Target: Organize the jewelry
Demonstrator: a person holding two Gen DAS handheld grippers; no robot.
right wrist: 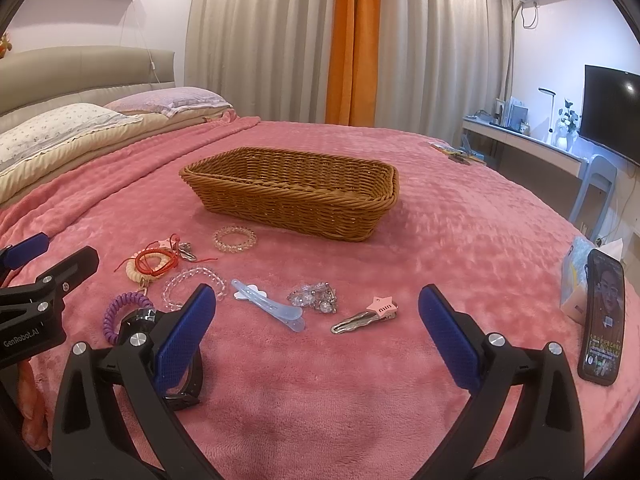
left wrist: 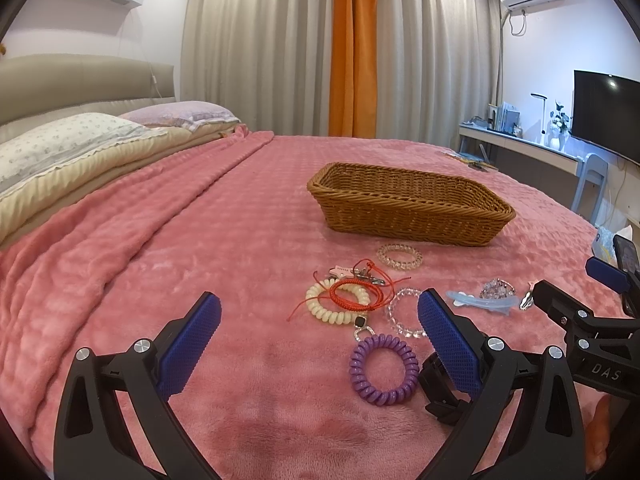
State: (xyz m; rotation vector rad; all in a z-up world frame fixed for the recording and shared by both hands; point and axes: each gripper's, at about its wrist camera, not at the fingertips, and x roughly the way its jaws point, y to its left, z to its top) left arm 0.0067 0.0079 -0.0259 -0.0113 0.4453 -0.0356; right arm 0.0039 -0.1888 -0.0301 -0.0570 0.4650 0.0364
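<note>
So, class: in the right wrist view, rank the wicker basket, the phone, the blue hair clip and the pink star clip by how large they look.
1. wicker basket, clearly largest.
2. phone, though it lies nearer the camera, which inflates it.
3. blue hair clip and pink star clip: similar length, too close to rank.
</note>
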